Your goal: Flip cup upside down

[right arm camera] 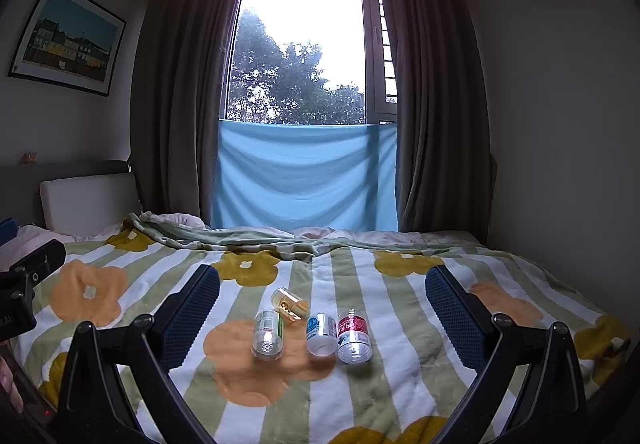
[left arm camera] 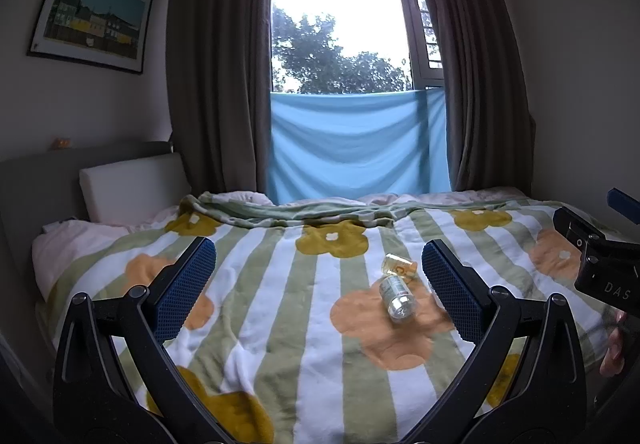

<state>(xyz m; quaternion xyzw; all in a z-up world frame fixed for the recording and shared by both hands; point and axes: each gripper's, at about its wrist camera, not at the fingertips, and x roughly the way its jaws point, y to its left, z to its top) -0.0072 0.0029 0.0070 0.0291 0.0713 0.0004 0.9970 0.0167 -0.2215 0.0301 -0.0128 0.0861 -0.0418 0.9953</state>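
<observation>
Fleece, striped green and white with orange and mustard flowers, covers the bed (right arm camera: 400, 384), and four small clear cups are seen lying on their sides on it. In the right wrist view they are grouped near the middle: a green-labelled cup (right arm camera: 267, 335), a yellowish cup (right arm camera: 289, 303) just behind it, a blue-labelled cup (right arm camera: 321, 334) and a red-labelled cup (right arm camera: 353, 335), the last two touching or very nearly so. None is stood on its rim yet, so the flipping is judged not to have begun (which cup is meant cannot be told).

The right tool (right arm camera: 322, 318) is held released, its blue pads spread wide, with the whole group framed between them; it is probably held back this way so that a cup can be chosen and approached. The left tool (left arm camera: 318, 286) is likewise released and grasps nothing. From its view only the green-labelled cup (left arm camera: 396, 298) and the yellowish cup (left arm camera: 399, 266) are shown, close to its right pad; the others are hidden behind it.

Soft bedding is likely to let a cup roll or sink when pinched, so a grip across the body would be advised.
</observation>
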